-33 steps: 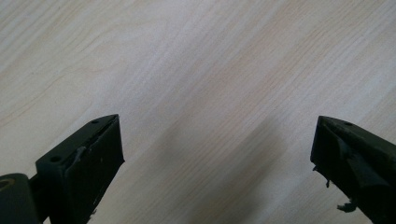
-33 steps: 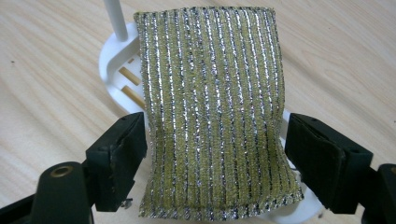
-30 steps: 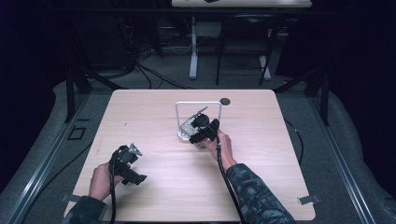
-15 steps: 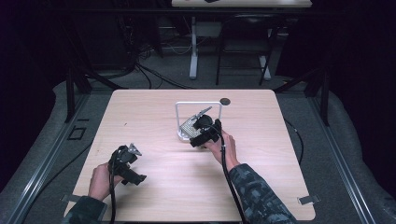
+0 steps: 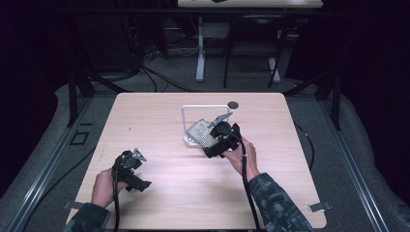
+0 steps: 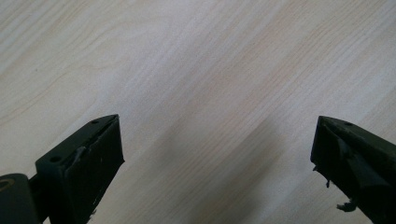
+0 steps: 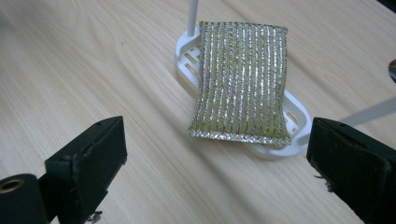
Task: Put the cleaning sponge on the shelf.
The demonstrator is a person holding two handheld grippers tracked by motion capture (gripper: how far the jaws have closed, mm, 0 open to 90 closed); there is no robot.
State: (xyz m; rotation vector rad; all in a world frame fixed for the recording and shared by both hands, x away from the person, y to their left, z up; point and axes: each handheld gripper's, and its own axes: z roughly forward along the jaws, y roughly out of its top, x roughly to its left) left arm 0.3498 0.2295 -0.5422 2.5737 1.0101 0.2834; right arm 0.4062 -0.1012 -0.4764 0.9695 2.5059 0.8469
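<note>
The right tool [image 5: 212,145] has its jaws spread wide with nothing between them; they have just been opening. Just ahead of it, past the jaw tips, a glittery sponge [image 7: 241,79] lies across a white rack [image 7: 187,57], overhanging the rack's near edge toward the tool and touching neither jaw. The sponge sags slightly along its length. A thin white post [image 7: 191,16] rises from the rack's far end, beyond the sponge. In the high view the sponge [image 5: 202,133] sits immediately in front of the right tool, inside the rack's white wire frame [image 5: 183,123].

The left tool [image 5: 140,183] has its jaws spread too, over bare counter [image 6: 196,70], with nothing between them. It is well apart from the sponge and rack, which lie off toward the right tool's side.
</note>
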